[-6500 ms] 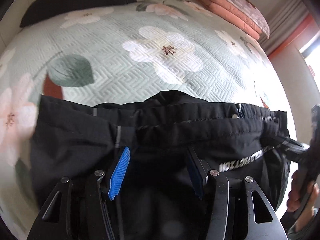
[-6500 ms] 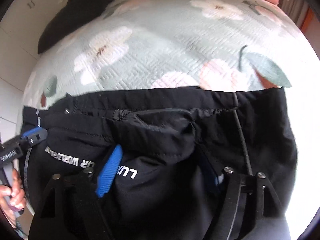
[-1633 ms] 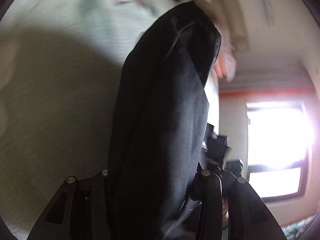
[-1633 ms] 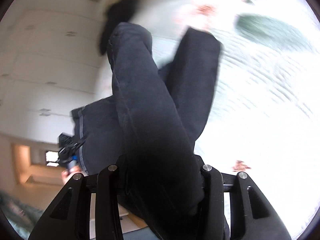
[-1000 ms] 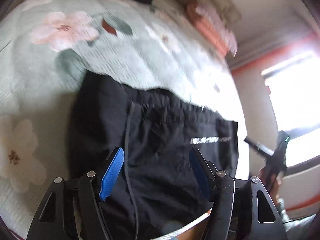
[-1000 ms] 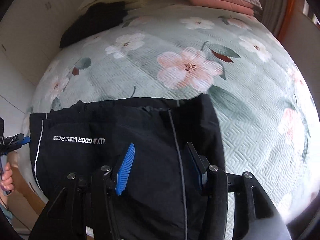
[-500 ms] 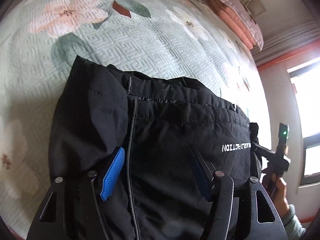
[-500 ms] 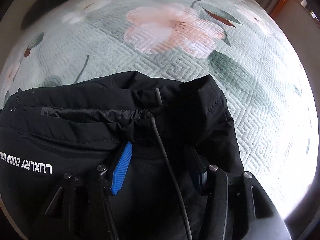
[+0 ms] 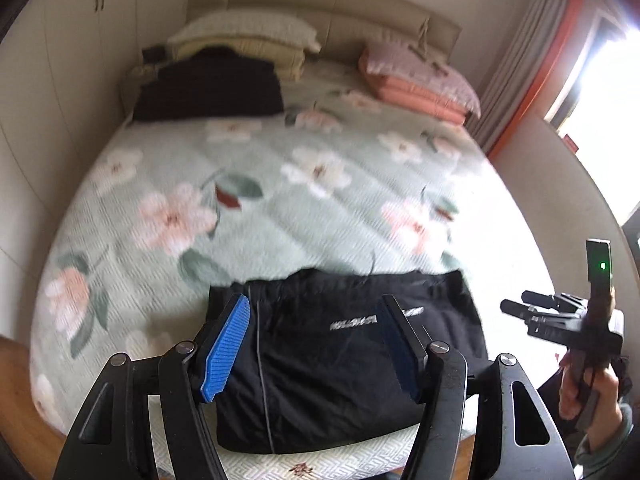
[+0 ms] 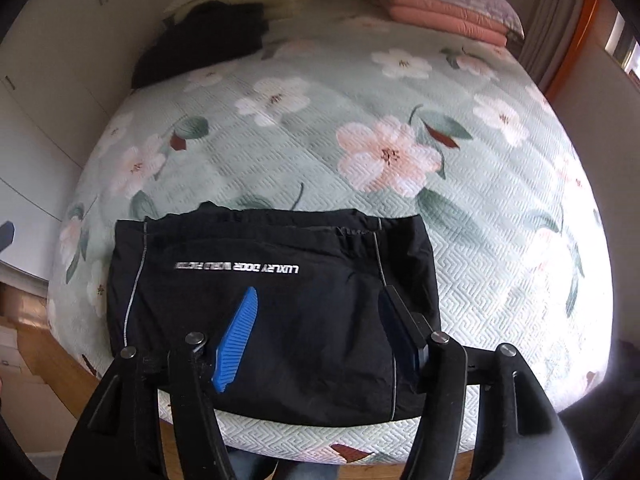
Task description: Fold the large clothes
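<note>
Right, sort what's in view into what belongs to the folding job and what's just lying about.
Part of the job:
- folded black garment
- left tongs, open
- right tongs, open

Just lying about:
- floral bedspread
- dark clothing by the headboard
- cream pillows
- pink bedding stack

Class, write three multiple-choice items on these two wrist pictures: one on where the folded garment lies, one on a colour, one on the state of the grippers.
1. Where does the black garment lie?
A. near the foot edge of the bed
B. on the pillows
C. on the floor

2. What colour are the gripper pads?
A. red
B. blue
C. white

3. How are the left gripper and right gripper?
A. both shut on cloth
B. one shut
C. both open, empty

Key: 1 A, it rests by the near edge; 2 B, ribbed blue pads show; 3 C, fingers spread, nothing between them.
</note>
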Demonstrator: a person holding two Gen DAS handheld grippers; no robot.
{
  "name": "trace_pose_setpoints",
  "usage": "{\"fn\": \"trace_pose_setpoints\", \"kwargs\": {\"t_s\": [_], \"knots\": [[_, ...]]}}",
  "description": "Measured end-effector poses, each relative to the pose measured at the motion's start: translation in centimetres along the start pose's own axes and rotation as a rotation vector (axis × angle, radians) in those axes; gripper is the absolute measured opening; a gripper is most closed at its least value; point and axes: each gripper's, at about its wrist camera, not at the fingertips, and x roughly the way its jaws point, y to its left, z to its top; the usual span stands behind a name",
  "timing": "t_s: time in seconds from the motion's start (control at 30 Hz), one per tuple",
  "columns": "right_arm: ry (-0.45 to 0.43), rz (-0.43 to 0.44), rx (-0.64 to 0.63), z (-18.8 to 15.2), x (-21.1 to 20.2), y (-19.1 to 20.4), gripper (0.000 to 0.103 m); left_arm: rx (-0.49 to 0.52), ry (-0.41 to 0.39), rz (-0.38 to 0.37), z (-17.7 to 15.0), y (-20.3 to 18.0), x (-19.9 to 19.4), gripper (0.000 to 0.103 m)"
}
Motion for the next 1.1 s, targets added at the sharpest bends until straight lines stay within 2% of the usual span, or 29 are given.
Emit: {"fn": "trace_pose_setpoints", "kwargs": {"t_s": [0.13, 0.17, 0.23, 0.4, 0.57, 0.73, 0.93, 1.1], "knots": [[-0.052, 0.023, 0.025, 0.6, -8.2, 2.0, 0.075, 0.055, -0.064, 0.030, 2.4, -2.5, -6.1, 0.070], [-0.062, 0.009, 0.036, 0.6, -9.8, 2.4, 0.080, 0.068, -0.079, 0.049, 2.9, -3.1, -7.4, 0.072], [-0.088, -0.013, 0.053, 0.5, -12.9, 3.2, 0.083, 0.075, -0.108, 0.079, 3.4, -4.0, -10.2, 0.081], [-0.127, -0.056, 0.067, -0.3, -17.5, 4.9, 0.085, 0.019, -0.112, 0.087, 3.1, -5.4, -14.1, 0.081], [-0.138, -0.115, 0.026, -1.0, -18.1, 5.8, 0.085, 0.006, -0.097, 0.118, 1.2, -6.5, -13.9, 0.081], [-0.124, -0.109, 0.042, -1.3, -17.6, 5.1, 0.085, -0.017, -0.038, 0.127, -0.4, -7.1, -12.2, 0.081], [-0.080, -0.121, 0.045, -1.1, -16.1, 4.0, 0.085, -0.015, 0.023, 0.204, -1.0, -7.6, -9.8, 0.081], [-0.037, -0.124, 0.048, -0.6, -15.0, 3.3, 0.085, -0.036, 0.075, 0.194, -0.7, -7.5, -8.4, 0.081]]}}
